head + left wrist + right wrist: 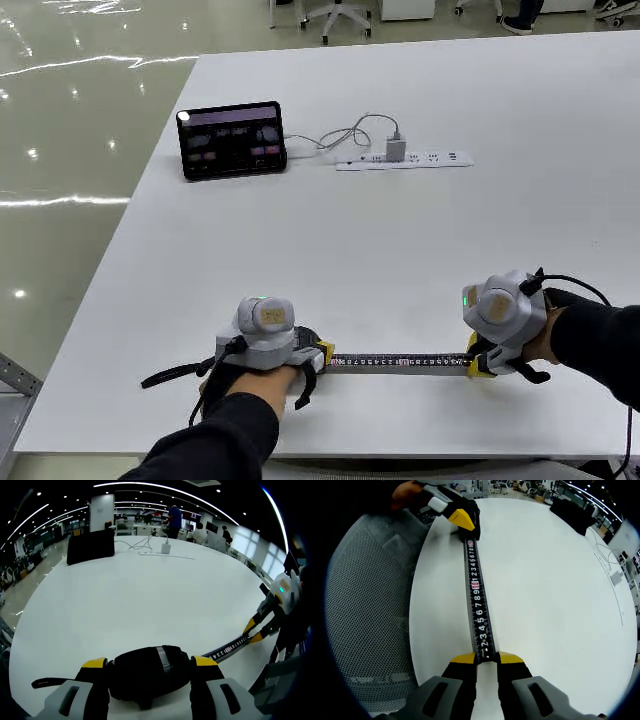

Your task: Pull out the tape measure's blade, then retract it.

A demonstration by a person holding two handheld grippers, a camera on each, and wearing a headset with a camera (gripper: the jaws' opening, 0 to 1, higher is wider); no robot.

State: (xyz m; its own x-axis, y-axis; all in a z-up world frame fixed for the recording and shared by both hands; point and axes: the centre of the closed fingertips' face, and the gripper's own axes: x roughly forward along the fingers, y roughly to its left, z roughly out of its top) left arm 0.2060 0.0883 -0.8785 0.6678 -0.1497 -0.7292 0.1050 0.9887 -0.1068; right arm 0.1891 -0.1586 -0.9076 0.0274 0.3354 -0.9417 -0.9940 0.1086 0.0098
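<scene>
Jaws on blade (477, 605), near table (400, 440) edge

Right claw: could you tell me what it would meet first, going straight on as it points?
Probably the tape measure's case in the left claw; the right claw, shut on the blade, points along it that way.

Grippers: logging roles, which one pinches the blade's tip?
The right gripper, shut on the blade tip; the left gripper clamps the black case instead.
</scene>
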